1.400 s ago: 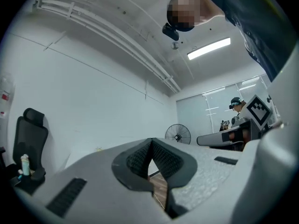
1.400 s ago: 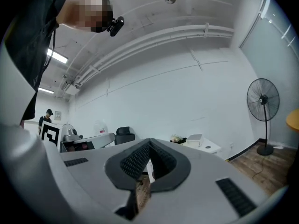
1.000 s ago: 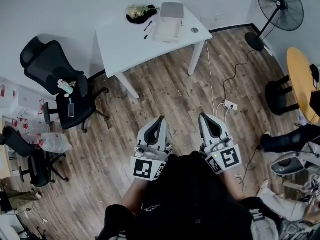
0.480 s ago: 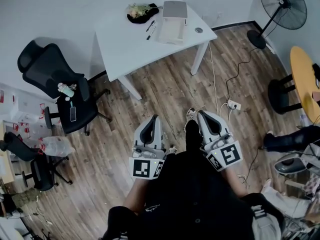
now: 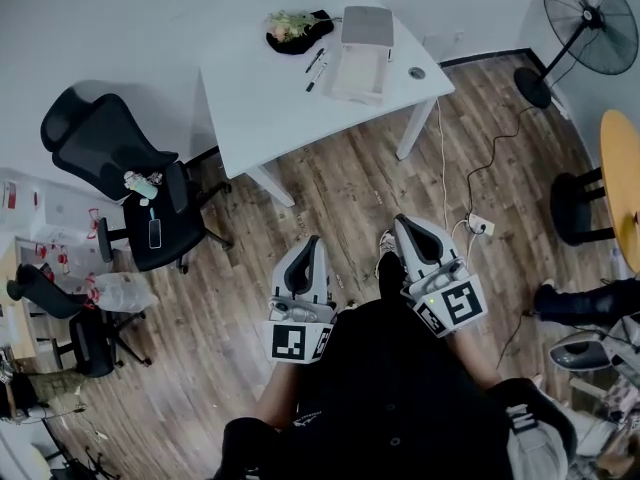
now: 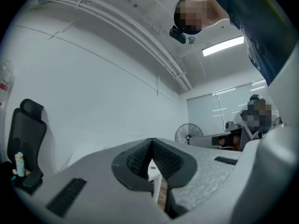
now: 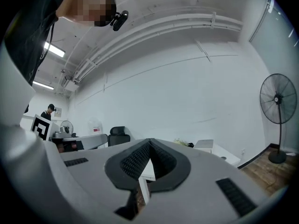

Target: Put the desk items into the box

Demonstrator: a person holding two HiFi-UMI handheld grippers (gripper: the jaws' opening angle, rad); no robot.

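1. Desk items (image 5: pixel 315 65), two pens among them, lie on the white desk (image 5: pixel 265 103) by the far wall. A dark pouch (image 5: pixel 298 30) and a small round object (image 5: pixel 417 72) lie on the same desk, all well apart from both grippers.
2. The box (image 5: pixel 358 72), a pale open tray, sits on that desk, with a flat grey piece (image 5: pixel 366 25) just behind it.
3. The left gripper (image 5: pixel 306 255) is held low in front of the person, jaws together at the tips and gripping nothing.
4. The right gripper (image 5: pixel 415 232) is held alongside it above the wood floor (image 5: pixel 330 193), jaws likewise together and empty.
5. Each marker cube (image 5: pixel 297 341) bears black-and-white square patterns. Red-and-white printed sheets (image 5: pixel 62 260) at the left are too small to read.
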